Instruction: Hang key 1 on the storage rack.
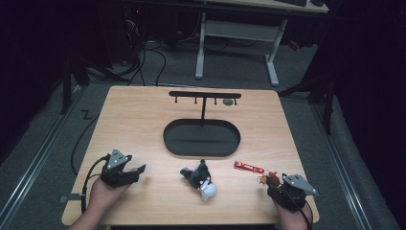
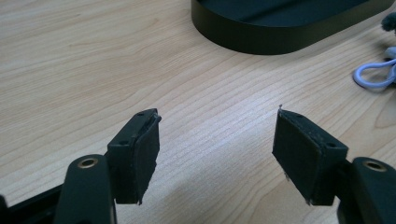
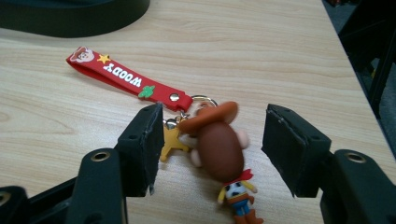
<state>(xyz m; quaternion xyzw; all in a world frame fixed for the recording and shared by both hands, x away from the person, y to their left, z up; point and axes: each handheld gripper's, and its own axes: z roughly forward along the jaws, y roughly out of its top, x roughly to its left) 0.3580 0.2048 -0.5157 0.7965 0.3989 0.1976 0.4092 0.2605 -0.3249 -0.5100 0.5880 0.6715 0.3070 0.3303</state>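
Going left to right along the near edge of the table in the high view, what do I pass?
left gripper → black and white plush keychain → red Woody strap → cowboy figure → right gripper, jaws open around the figure.

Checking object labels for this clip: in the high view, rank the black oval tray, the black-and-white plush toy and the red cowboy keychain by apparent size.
1. Black oval tray, clearly largest.
2. Black-and-white plush toy.
3. Red cowboy keychain; thinner than the plush toy though similarly long, and its figure end lies by the right hand-held gripper, so this ranking is less sure.
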